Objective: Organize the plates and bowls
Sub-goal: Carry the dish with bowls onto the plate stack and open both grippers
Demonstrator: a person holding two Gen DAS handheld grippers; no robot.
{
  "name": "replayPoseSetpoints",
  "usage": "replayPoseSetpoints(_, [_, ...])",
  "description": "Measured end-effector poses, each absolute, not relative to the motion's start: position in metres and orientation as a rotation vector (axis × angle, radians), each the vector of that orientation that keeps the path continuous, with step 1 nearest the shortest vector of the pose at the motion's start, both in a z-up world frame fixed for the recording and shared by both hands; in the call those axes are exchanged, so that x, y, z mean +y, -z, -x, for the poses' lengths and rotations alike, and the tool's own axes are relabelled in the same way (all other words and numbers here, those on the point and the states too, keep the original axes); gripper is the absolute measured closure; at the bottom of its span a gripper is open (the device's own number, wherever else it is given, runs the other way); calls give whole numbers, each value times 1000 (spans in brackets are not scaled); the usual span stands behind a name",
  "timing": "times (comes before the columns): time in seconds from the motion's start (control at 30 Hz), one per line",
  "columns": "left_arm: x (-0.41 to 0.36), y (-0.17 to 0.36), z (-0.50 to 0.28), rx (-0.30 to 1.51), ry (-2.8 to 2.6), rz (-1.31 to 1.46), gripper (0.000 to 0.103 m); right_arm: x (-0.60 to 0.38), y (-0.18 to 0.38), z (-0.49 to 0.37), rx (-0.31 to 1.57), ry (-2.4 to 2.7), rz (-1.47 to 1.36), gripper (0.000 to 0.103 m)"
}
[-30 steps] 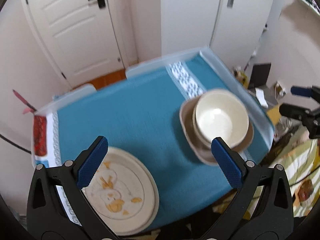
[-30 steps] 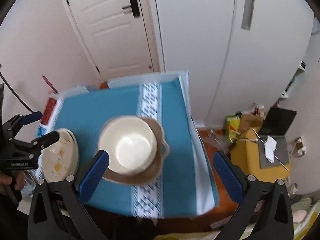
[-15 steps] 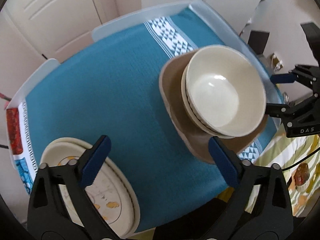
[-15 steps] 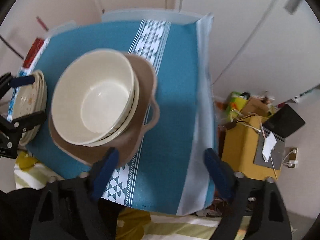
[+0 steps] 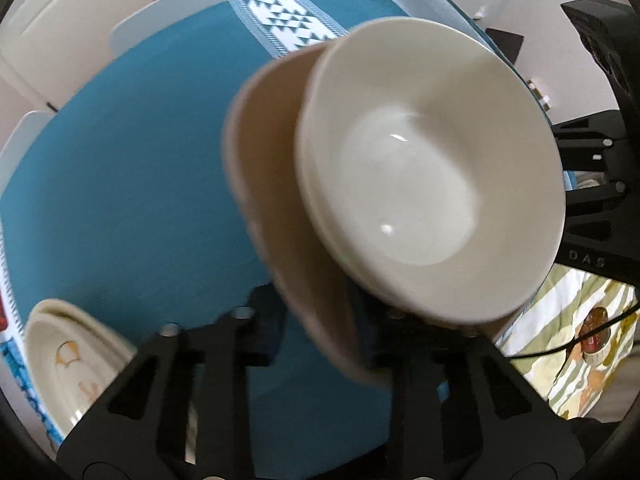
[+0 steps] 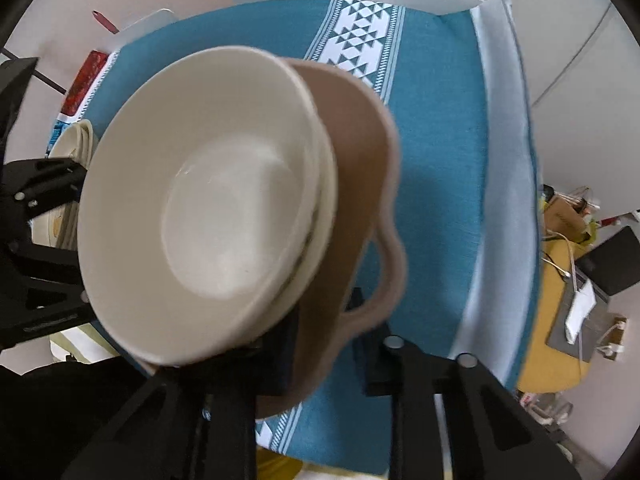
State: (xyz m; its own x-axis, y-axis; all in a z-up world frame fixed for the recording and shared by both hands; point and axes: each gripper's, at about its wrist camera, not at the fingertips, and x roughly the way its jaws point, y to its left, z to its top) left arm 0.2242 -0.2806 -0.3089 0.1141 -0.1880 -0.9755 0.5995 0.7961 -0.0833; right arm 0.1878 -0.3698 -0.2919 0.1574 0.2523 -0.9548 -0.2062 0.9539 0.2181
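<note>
1. A stack of cream bowls (image 5: 420, 184) sits nested inside a brown handled dish (image 5: 276, 208), which rests on the right part of the table, on a teal cloth (image 5: 132, 184) with a white geometric band (image 5: 292, 24).
2. The brown handled dish has a looped handle (image 6: 390, 264) on its outer side, seen in the right wrist view just above the right gripper.
3. The left gripper (image 5: 320, 332) has just been closing; its fingers now pinch the near rim of the brown handled dish, one blue pad outside the wall, the other hidden under the bowls.
4. The right gripper (image 6: 326, 344) has likewise just been closing; its fingers grip the dish's rim on the opposite side, just beside the handle, with the wall between the pads.
5. At the table's left edge lies a pile of cream plates (image 5: 68, 364) with an orange-brown motif, well apart from the dish.
6. Beyond the table's right side, a yellow piece of furniture (image 6: 560, 300) carries cables and papers; a striped green-and-white fabric (image 5: 560, 340) shows below the table edge in the left wrist view.
</note>
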Motion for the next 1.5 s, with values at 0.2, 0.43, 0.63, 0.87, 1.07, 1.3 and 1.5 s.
replayPoseSetpoints(0.2, [-281,307,-220,1288,596,-382,91,-369,290,-174,1286,-308,-61,93])
replayPoseSetpoints(0.43, [-285,298,-217,1253,570,-419,91,-368,275,-176,1259,-296,-69,93])
replayPoseSetpoints(0.63, [-270,271,-227,1202,542,-407,91,-372,249,-187,1221,-307,-39,93])
replayPoseSetpoints(0.87, [-232,226,-237,1151,460,-345,91,-342,207,-204,1163,-337,18,93])
replayPoseSetpoints(1.07, [-178,196,-245,1117,392,-300,91,-294,173,-219,1107,-370,69,93])
replayPoseSetpoints(1.3, [-99,183,-239,1124,341,-283,91,-225,157,-226,1078,-414,77,93])
replayPoseSetpoints(1.5, [-51,196,-227,1155,320,-283,92,-169,162,-219,1090,-438,57,93])
